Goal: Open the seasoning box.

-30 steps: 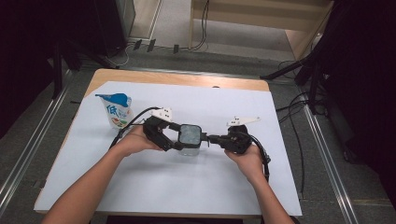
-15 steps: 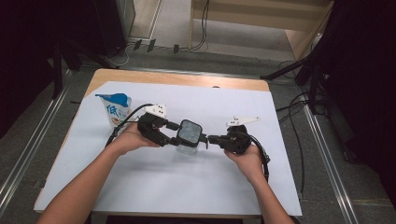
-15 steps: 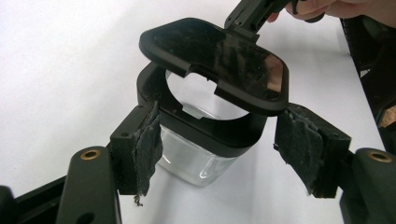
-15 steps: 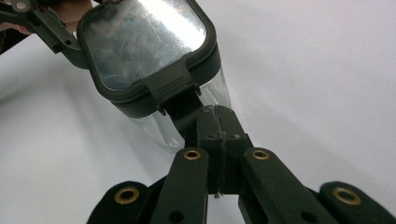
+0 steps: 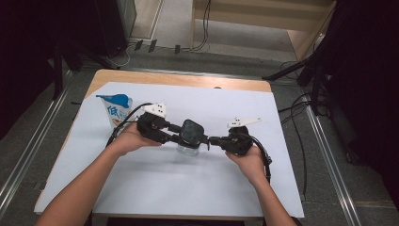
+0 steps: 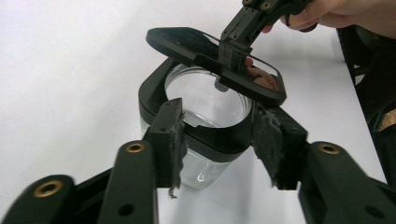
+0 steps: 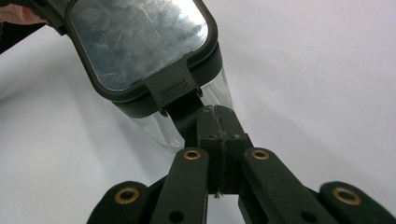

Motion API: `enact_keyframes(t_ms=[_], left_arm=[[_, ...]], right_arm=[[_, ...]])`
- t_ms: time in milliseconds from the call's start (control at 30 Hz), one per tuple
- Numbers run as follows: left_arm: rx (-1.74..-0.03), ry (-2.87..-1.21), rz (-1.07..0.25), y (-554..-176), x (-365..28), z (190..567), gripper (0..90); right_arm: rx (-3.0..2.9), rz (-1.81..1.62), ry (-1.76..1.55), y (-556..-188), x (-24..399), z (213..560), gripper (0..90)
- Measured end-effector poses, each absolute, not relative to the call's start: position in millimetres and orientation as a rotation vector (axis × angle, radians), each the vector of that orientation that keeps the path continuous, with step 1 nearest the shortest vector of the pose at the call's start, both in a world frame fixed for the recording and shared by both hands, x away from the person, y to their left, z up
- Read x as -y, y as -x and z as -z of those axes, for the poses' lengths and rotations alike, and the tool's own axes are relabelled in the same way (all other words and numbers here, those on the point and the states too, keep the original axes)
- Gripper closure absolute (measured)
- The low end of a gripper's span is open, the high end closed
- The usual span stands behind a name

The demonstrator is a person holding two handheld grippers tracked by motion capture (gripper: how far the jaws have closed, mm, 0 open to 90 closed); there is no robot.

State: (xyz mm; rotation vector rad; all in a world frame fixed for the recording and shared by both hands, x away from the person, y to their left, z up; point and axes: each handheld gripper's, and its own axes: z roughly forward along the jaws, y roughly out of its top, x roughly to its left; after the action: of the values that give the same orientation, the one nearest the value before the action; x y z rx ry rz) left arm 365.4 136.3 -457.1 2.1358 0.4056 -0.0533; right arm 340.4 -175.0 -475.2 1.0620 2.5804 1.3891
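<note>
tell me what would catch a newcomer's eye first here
At the middle of the white table, a clear jar with a black collar has its black lid tilted up, pinched at its tab by the right gripper. The left gripper, jaws just closing, brackets the collar. A blue-and-white pouch stands far left.

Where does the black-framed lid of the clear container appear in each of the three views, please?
High view: the lid sits at table centre, between the two hands.
Left gripper view: upper centre, tilted open above the clear container.
Right gripper view: upper left, its tab pinched by the right hand-held gripper.
Shared landmark: the clear container under the lid.
</note>
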Motion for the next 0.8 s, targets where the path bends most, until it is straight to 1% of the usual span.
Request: enact_keyframes(t_ms=[133,233,267,333,433,567,800], left_arm=[[-0.384,-2.144,0.071,-367,-132,451,67.7],[-0.376,-2.149,0.07,-367,-129,450,69.9],[-0.378,-2.145,0.077,-368,-128,450,73.1],[-0.382,-2.146,0.089,-369,-128,452,74.5],[-0.401,-2.14,0.102,-371,-127,452,81.4],[-0.397,-2.136,0.107,-370,-126,452,83.7],[-0.403,-2.138,0.105,-370,-121,450,83.7]], right_arm=[[-2.585,-1.399,-1.064,-338,176,473,90.0],[-2.593,-1.4,-1.061,-334,176,472,90.0],[-2.602,-1.403,-1.046,-331,175,472,90.0],[-2.604,-1.407,-1.037,-329,175,472,90.0],[-2.642,-1.392,-1.018,-323,170,475,90.0],[-2.656,-1.356,-1.002,-322,167,478,90.0],[-2.645,-1.356,-1.004,-326,168,479,90.0]])
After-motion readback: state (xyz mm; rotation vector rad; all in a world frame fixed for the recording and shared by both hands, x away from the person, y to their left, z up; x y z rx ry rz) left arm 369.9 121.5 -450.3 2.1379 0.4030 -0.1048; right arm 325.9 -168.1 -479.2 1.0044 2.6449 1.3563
